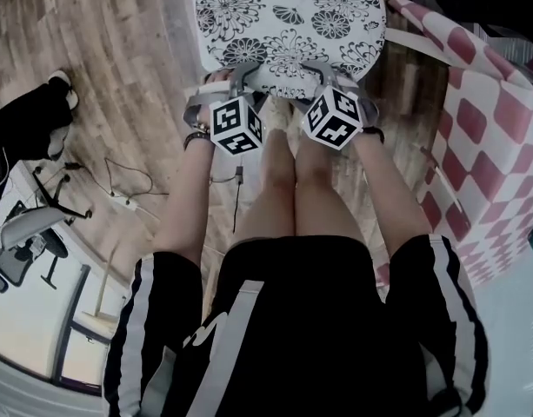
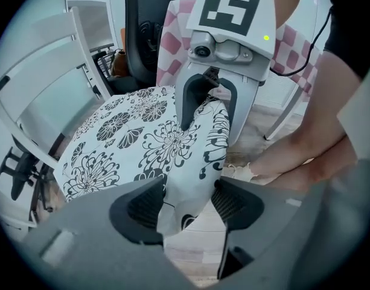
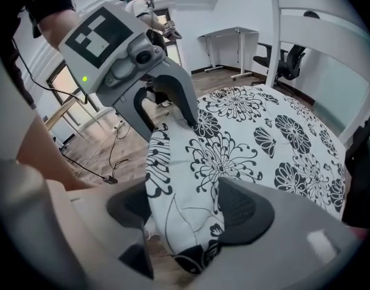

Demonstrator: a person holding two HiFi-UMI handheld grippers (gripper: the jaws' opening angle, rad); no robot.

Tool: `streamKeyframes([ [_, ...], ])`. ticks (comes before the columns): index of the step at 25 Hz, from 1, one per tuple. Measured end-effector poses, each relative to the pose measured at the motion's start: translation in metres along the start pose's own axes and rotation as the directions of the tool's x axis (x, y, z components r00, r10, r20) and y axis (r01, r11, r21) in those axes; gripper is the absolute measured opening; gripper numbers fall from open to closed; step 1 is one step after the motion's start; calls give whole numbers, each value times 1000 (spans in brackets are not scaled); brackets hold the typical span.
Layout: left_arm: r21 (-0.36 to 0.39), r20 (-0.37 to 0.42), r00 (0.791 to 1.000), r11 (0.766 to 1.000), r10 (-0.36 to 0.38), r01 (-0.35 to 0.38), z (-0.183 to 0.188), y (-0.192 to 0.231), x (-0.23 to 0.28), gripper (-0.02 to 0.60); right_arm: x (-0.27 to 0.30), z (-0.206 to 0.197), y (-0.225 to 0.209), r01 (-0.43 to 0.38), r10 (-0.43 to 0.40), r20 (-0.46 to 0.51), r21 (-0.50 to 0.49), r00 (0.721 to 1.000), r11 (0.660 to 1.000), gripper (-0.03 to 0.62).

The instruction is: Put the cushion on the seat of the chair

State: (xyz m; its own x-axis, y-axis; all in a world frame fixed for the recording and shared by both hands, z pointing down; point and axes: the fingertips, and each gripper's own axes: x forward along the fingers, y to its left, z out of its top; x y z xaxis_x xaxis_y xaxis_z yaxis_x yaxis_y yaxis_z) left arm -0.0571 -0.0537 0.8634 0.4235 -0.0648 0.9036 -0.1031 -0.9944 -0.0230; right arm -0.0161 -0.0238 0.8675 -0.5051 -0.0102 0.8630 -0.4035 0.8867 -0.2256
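Floral cushion [image 1: 292, 24] rests on seat of white chair [image 2: 46, 71], at 12 o'clock from person's knees. Left tongs [image 2: 186, 203] at cushion's 7 o'clock rim, right tongs [image 3: 188, 207] at 5 o'clock rim. Both tongs spread, with cushion's near edge between pads, not pinched. Chair's backrest slats rise beyond cushion. Red-checked cloth [image 1: 492, 129] at 3 o'clock.

White chair [image 2: 49, 53], floral cushion [image 2: 130, 138] on it
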Motion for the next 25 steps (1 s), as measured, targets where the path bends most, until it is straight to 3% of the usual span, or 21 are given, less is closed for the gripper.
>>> streamKeyframes([
  [11,-25,-16,999,998,-50,50,-4,-18,1,287,0,-10,13,-26,26,-20,13,999,1000,328],
  [25,-140,38,999,990,6,0,19,-15,-36,287,-40,8,14,20,-22,38,49,999,999,328],
])
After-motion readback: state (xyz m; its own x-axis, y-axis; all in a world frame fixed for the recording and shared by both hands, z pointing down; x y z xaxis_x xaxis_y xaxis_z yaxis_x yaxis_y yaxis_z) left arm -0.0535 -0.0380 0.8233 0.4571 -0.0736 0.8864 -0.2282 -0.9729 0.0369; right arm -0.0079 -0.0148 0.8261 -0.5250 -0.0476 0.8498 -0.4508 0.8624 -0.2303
